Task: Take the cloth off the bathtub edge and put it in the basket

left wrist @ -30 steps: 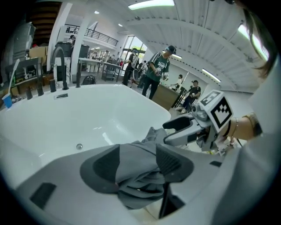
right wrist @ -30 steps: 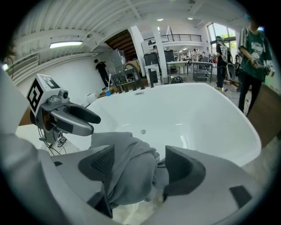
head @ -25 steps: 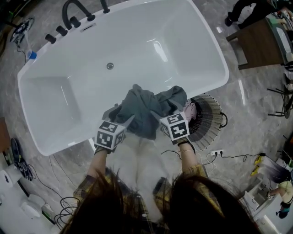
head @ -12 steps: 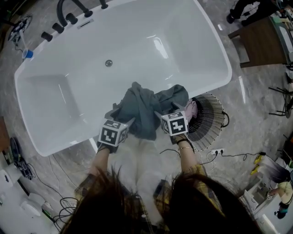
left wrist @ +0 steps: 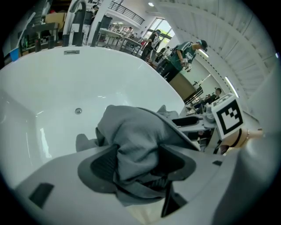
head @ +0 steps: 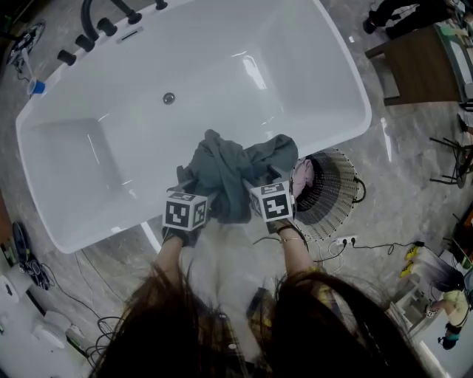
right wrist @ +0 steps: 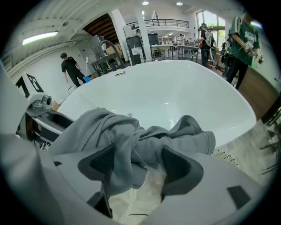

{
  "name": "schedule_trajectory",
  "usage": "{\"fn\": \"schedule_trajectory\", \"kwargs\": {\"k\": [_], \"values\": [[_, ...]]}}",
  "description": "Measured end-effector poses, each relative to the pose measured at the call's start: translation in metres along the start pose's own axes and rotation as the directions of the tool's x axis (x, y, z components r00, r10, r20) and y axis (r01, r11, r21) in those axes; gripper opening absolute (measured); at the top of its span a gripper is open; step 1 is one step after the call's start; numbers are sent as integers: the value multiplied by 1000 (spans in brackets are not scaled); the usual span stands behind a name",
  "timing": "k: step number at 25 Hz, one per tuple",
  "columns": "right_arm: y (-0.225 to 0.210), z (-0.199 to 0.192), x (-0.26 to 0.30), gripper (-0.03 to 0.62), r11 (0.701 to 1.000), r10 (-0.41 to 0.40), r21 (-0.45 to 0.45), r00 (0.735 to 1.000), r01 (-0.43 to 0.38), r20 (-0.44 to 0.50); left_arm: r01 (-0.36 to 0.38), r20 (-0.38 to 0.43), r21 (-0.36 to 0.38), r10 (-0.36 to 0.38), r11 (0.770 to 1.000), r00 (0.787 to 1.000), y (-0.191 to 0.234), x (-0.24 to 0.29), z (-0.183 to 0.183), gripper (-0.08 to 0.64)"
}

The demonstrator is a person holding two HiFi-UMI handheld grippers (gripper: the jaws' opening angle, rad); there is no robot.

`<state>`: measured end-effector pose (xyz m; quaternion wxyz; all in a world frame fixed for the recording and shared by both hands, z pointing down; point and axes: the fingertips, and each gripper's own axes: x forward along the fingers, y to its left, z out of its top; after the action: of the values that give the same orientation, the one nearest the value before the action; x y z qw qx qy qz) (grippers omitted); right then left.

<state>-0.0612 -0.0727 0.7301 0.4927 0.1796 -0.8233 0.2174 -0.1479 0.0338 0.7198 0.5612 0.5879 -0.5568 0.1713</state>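
A black curved tap spout (head: 87, 16) stands at the top left, with a row of black round knobs (head: 66, 57) beside it and a small blue object (head: 35, 86) just beyond them. The grey marbled floor (head: 403, 188) carries a white power strip (head: 345, 240), from which a black cable (head: 384, 246) runs to the right. A brown wooden surface (head: 417, 66) stands at the top right. Loose dark cables (head: 100, 332) lie tangled at the bottom left. A person in a green shirt (left wrist: 189, 50) stands in the background.
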Motion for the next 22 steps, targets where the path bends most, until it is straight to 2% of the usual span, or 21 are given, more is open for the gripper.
{"fn": "schedule_trajectory", "kwargs": {"k": [2,5,7,14,22], "values": [[4,0,0,331,1000,18,-7,1000,-18,-6,10,-10,-10,-10,1000,1000,-2,3,0,291],[20,1,2,190,998,65,-6,998,-66,-18,29,-29,-24,-30,999,999,-4,5,-1,279],[24,1,4,142,997,79,10,997,-79,-22,41,-41,-32,-42,999,998,-4,6,-1,270],[27,2,8,91,988,145,51,988,-143,-47,55,-49,-21,-56,998,997,-5,9,1,244],[32,5,5,65,982,162,95,987,-161,-7,65,-63,-8,-65,998,996,-7,8,4,164]]}}
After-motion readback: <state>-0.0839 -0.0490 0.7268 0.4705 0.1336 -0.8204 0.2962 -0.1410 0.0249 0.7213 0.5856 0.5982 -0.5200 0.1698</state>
